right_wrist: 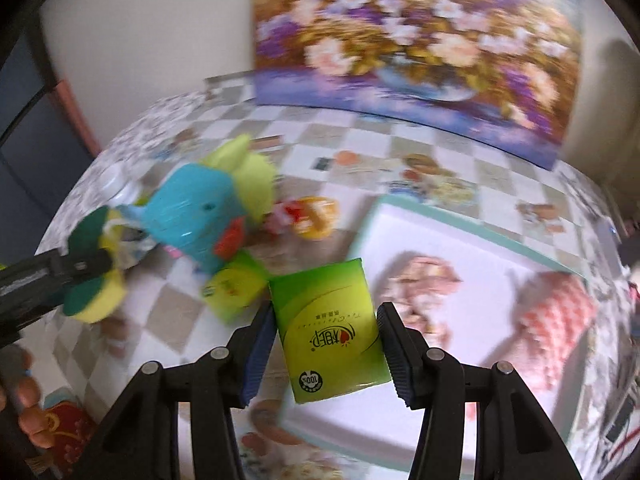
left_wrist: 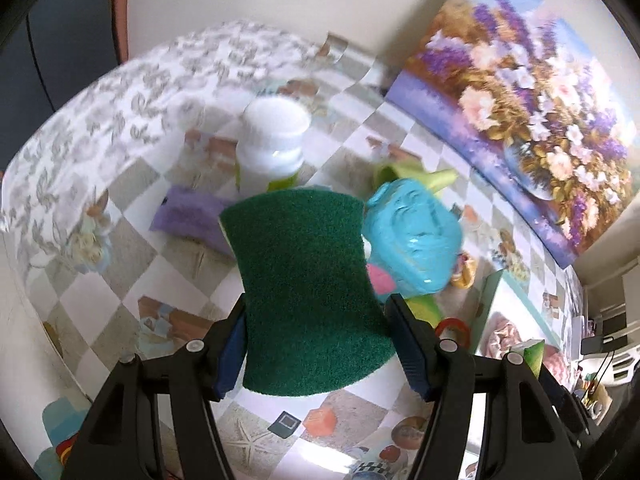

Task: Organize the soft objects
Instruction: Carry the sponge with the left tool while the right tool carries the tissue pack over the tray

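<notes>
My left gripper (left_wrist: 314, 320) is shut on a green-topped yellow sponge (left_wrist: 306, 284), held above the table; the sponge also shows at the left of the right wrist view (right_wrist: 94, 292). My right gripper (right_wrist: 326, 344) is shut on a green tissue packet (right_wrist: 330, 328), held over the near left corner of a white tray (right_wrist: 404, 232). In the tray lie a pink knitted cloth (right_wrist: 554, 320) and a crumpled pinkish cloth (right_wrist: 420, 284). A blue plush toy (left_wrist: 412, 236) with yellow-green parts sits on the table between the grippers.
A white-capped bottle (left_wrist: 276, 140) and a purple cloth (left_wrist: 188, 216) lie beyond the sponge. A second green packet (right_wrist: 236, 284) and small orange-red items (right_wrist: 316, 216) lie near the plush. A flower painting (right_wrist: 420, 40) leans on the wall behind the checkered table.
</notes>
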### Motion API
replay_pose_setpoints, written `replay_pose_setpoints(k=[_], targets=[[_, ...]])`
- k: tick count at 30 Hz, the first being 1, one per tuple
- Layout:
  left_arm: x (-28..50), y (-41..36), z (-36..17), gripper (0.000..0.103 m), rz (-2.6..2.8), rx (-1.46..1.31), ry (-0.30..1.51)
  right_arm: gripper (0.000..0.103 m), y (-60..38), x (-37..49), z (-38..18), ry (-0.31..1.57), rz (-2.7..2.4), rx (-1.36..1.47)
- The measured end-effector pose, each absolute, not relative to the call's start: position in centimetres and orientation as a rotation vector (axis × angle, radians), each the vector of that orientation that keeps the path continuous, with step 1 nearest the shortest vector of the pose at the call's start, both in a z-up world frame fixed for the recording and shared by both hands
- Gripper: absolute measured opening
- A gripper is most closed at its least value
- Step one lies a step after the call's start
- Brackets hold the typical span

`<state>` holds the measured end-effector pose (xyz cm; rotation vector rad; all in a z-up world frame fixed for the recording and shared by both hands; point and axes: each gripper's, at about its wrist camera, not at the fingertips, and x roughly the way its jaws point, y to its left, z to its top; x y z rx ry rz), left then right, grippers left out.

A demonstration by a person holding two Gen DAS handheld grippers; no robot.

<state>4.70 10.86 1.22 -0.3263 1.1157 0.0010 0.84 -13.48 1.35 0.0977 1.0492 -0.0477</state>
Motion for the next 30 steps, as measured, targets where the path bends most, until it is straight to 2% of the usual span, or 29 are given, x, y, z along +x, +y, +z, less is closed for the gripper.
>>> replay_pose_setpoints(k=[8, 16, 26, 30], targets=[[3.4, 7.0, 4.3, 0.067, -0.078, -0.244, 1.01, 0.055, -19.7, -0.2, 1.0, 1.073, -0.264, 0.164], [2.4, 0.9, 4.7, 0.067, -0.243, -0.121, 0.997, 0.055, -25.8, -2.2, -0.1, 1.106, -0.416, 0.317], [0.4, -7.5, 2.2, 0.067, -0.495, -0.005, 1.1, 0.055, -31.2, -5.2, -1.5, 1.132, -0.551, 0.44], [-0.2, -8.3, 2.0, 0.067, -0.554, -0.04, 1.118, 0.055, -32.0, -5.9, -1.7, 1.137, -0.576, 0.458]])
